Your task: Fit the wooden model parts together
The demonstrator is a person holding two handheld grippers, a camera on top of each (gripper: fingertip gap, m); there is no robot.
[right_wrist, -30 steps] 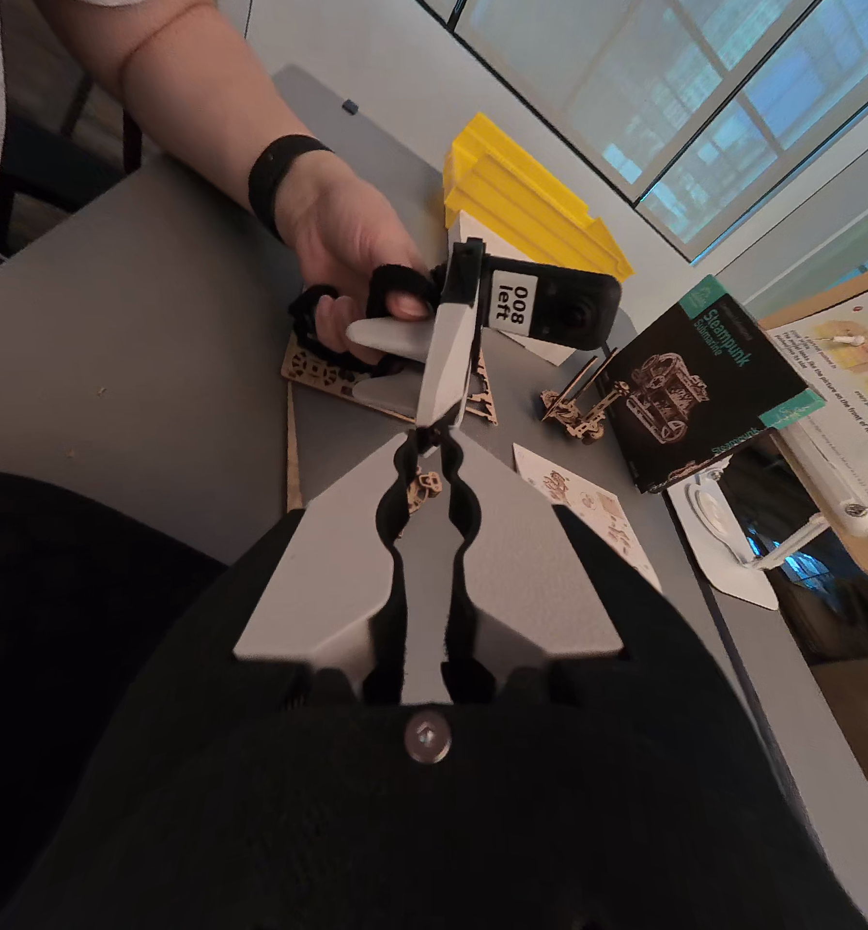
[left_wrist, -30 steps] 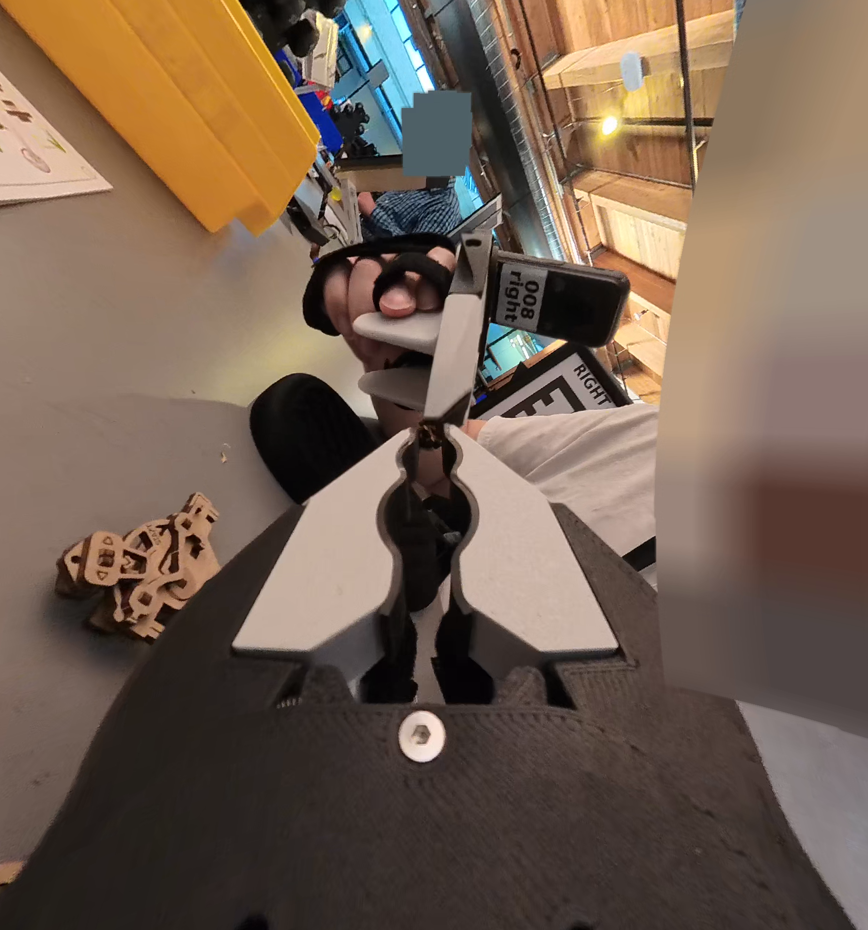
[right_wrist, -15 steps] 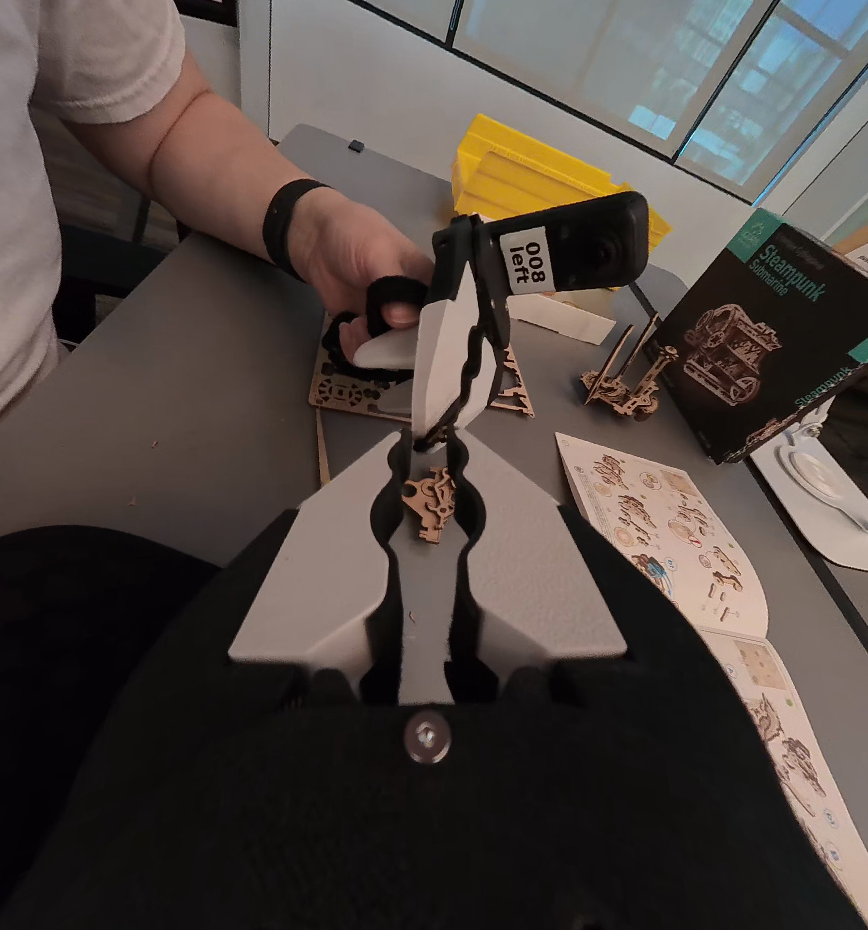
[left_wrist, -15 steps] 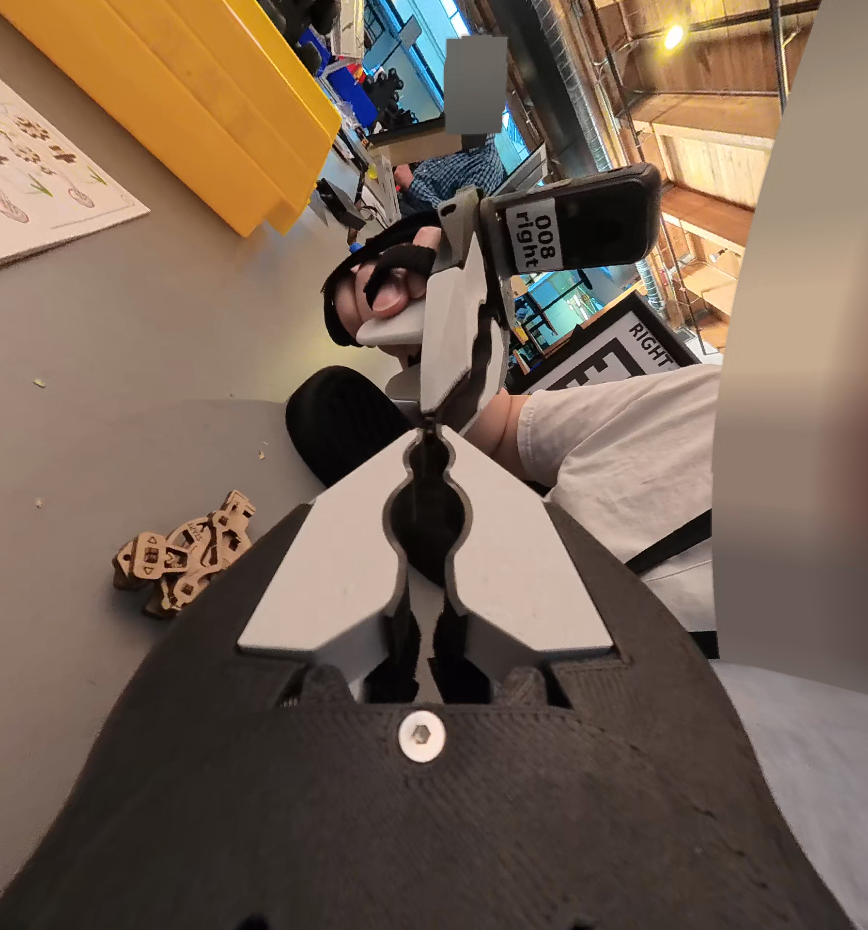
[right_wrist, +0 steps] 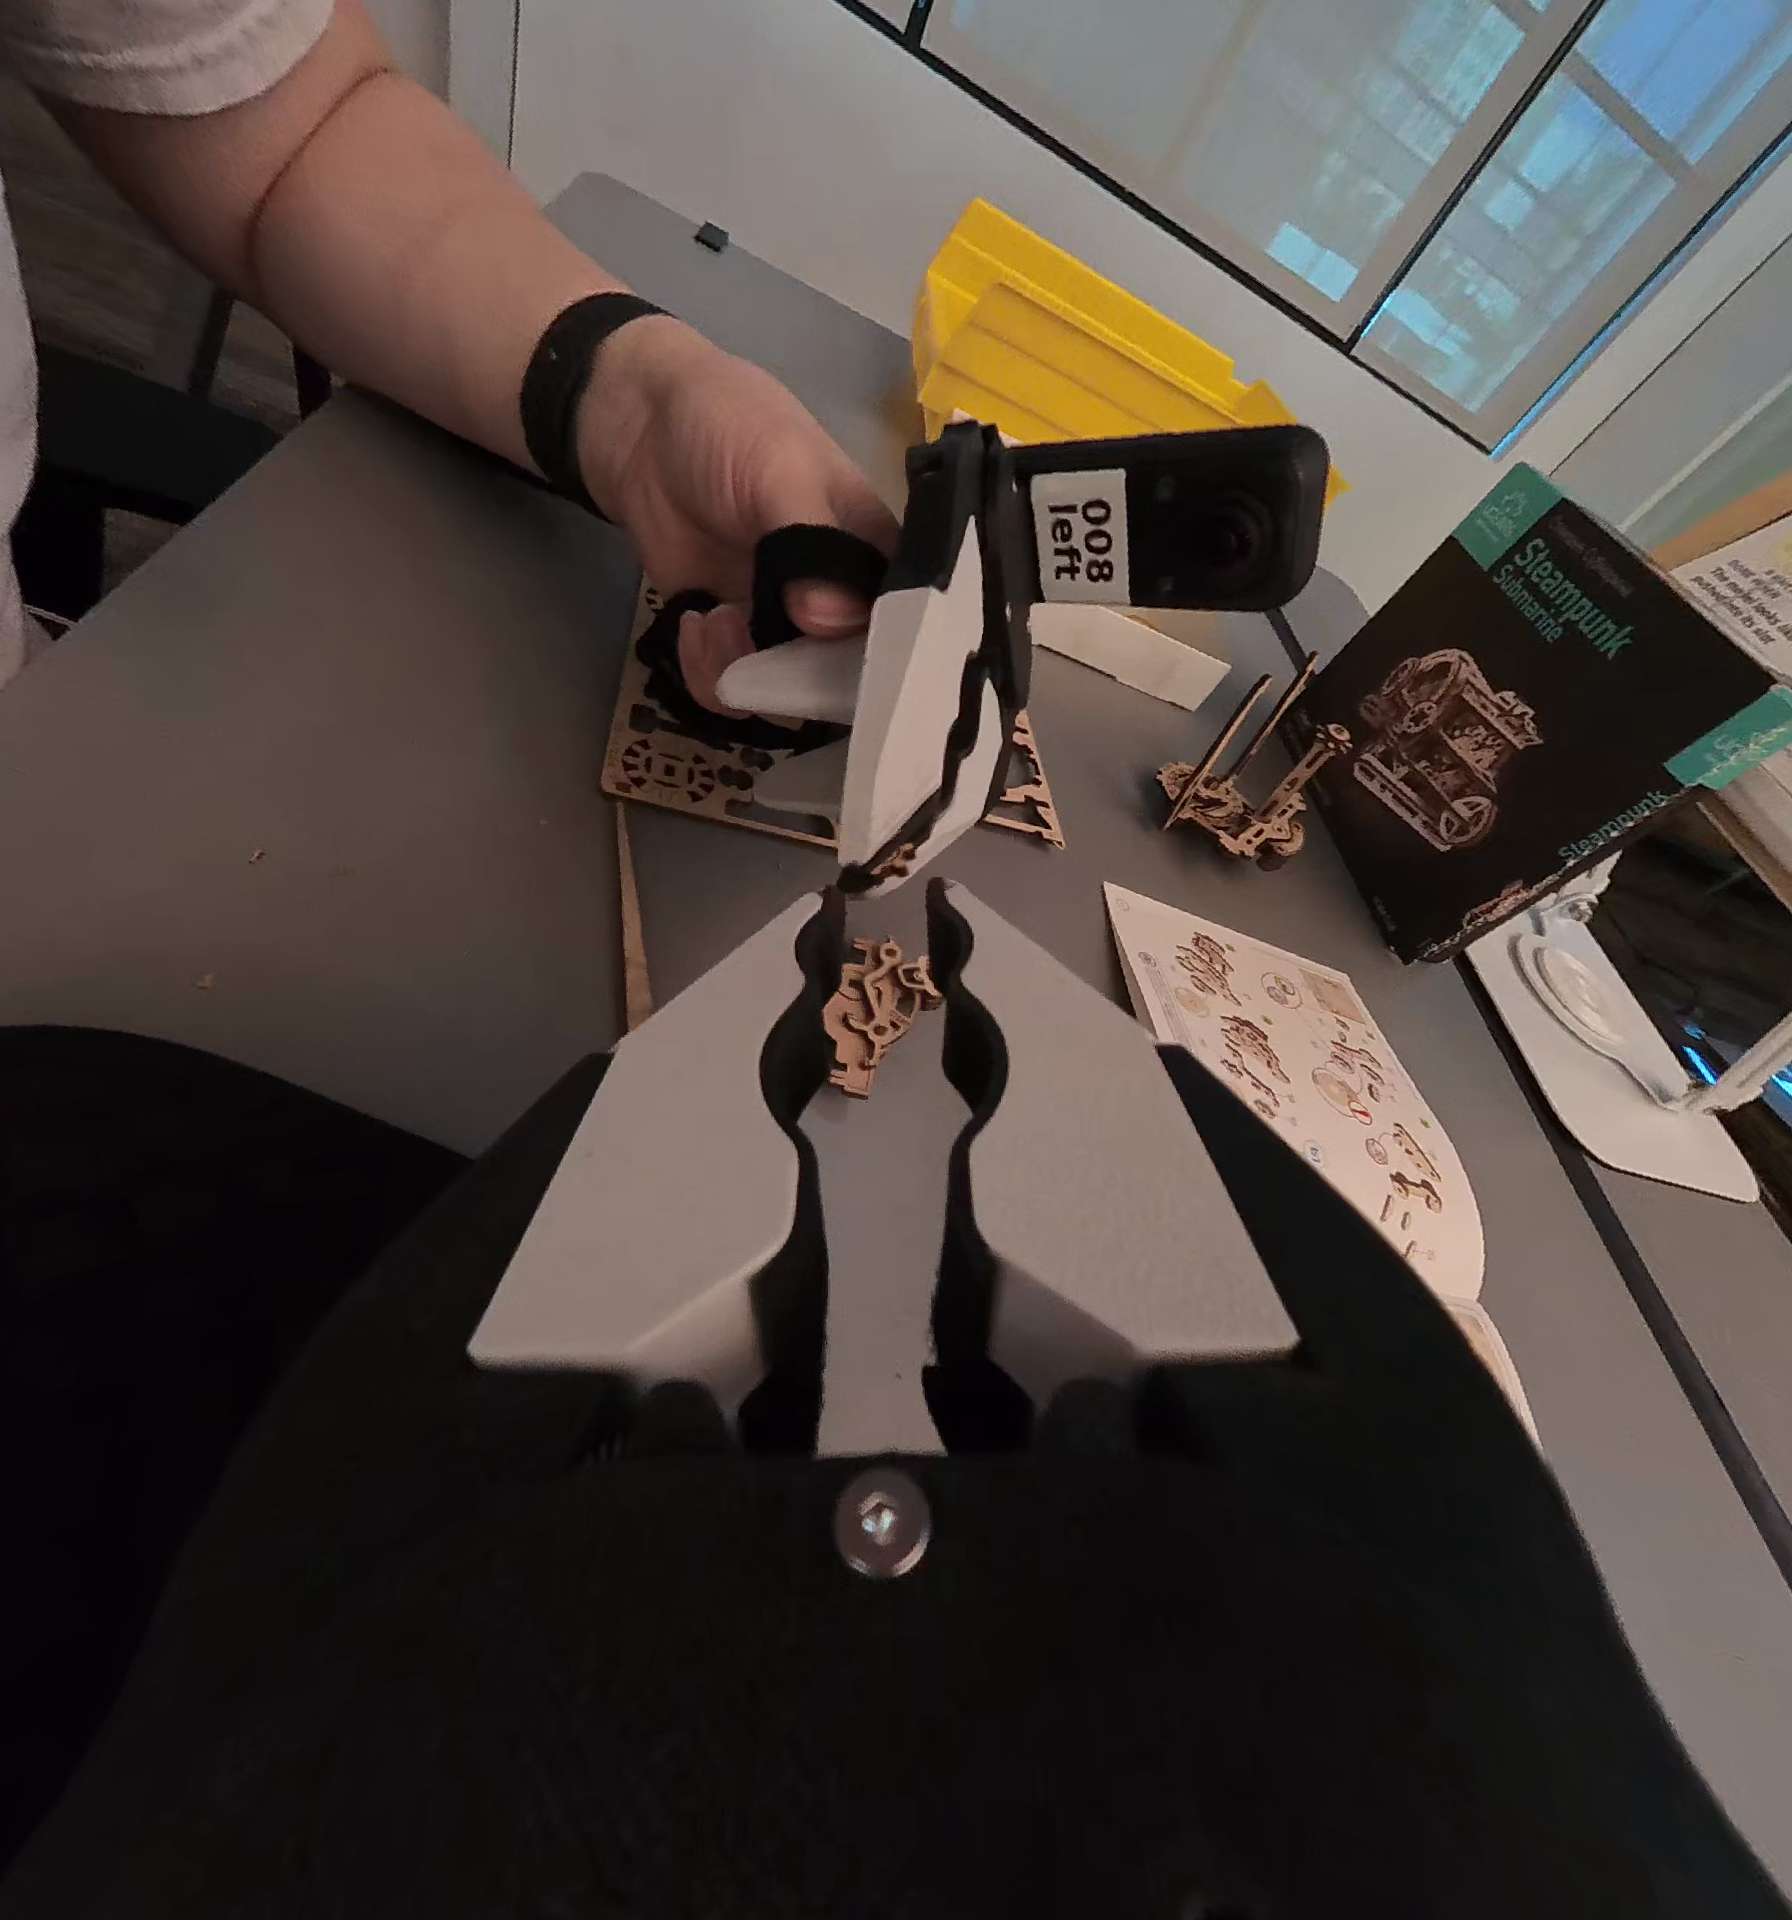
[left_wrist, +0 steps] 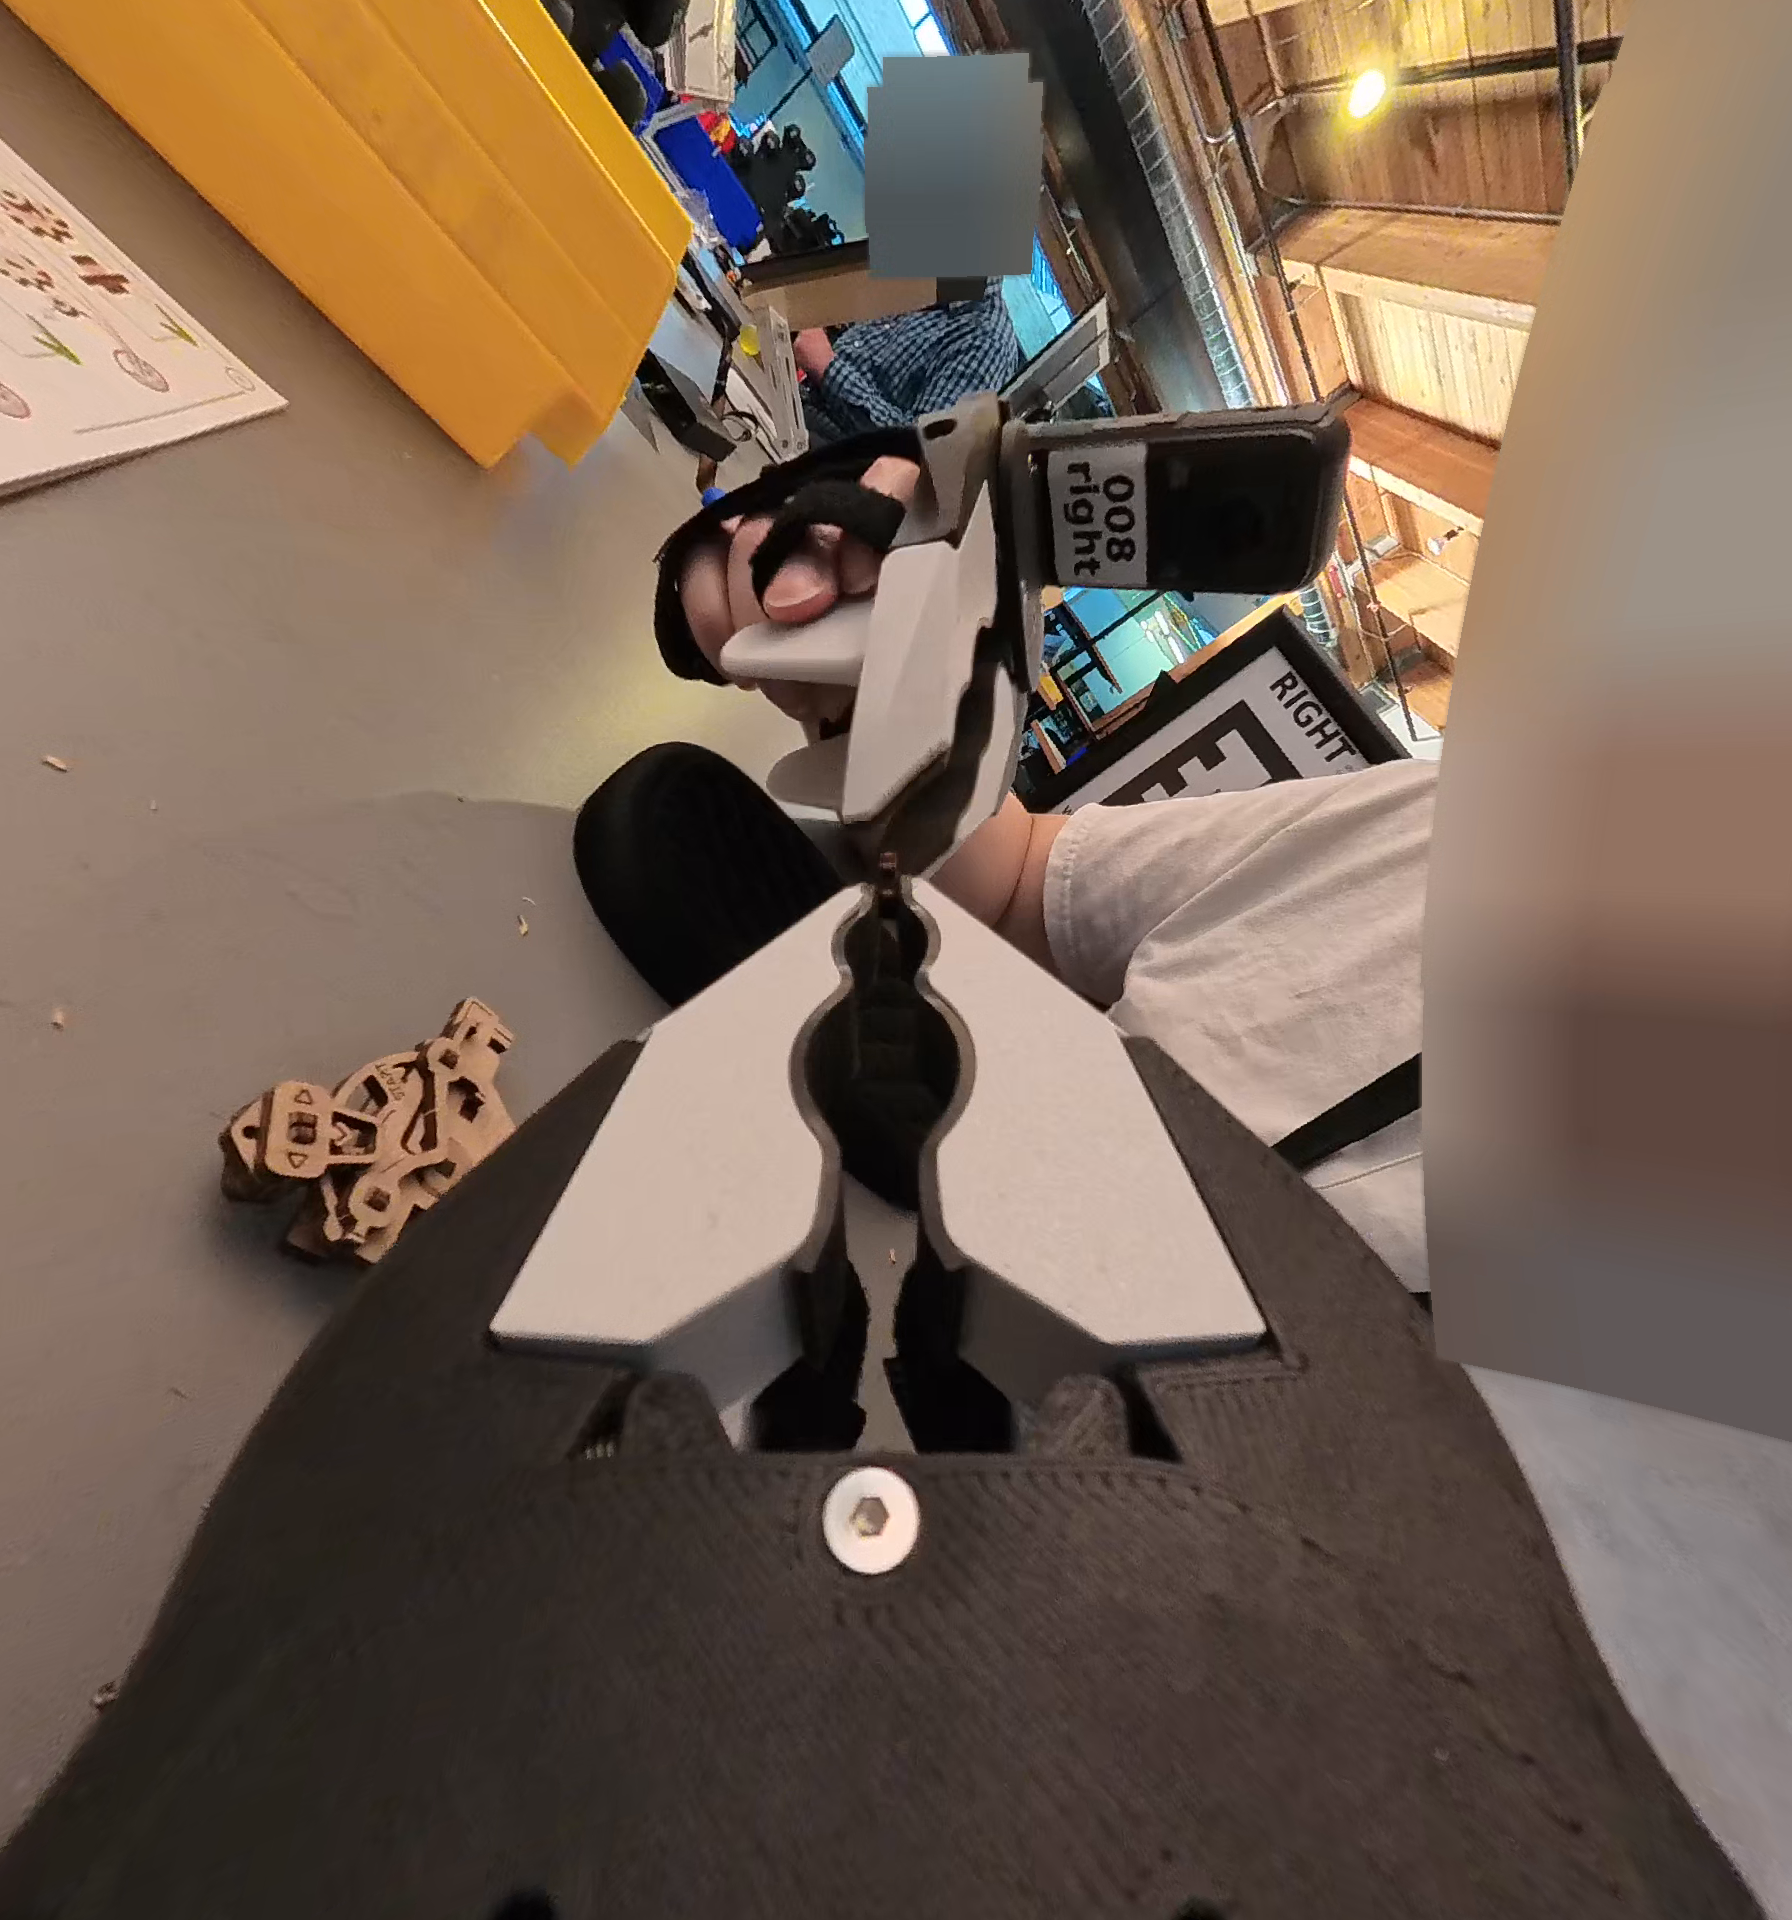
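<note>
The left gripper (left_wrist: 884, 902), a grey two-finger tool on a black body, has its fingers pressed together at the tips, pinching a small thin laser-cut wooden part (right_wrist: 900, 860) whose edge shows between them in the right wrist view. The right gripper (right_wrist: 876, 902), built the same way, has its fingers parted with a clear gap at the tips and nothing between them. The two grippers meet nose to nose above the grey tabletop (right_wrist: 352, 727), their tips just beside each other; whether the right gripper touches the pinched part cannot be told.

Below the open right fingers, a small cluster of interlocked pale wooden model pieces (right_wrist: 874, 1016) lies flat on the tabletop; the same cluster (left_wrist: 372, 1132) shows to the left of the left gripper's body in the left wrist view. Behind the left gripper lies a flat wooden sheet with cut-out shapes (right_wrist: 684, 774), partly under the person's left hand (right_wrist: 736, 520), which wears a black wristband. A printed instruction sheet (right_wrist: 1297, 1060) lies to the right of the cluster. Farther back a small partly built wooden assembly with upright sticks (right_wrist: 1235, 800) stands beside a dark cardboard box bearing a model picture (right_wrist: 1557, 717). Stacked yellow plastic bins (right_wrist: 1068, 364) sit at the tabletop's far edge.
</note>
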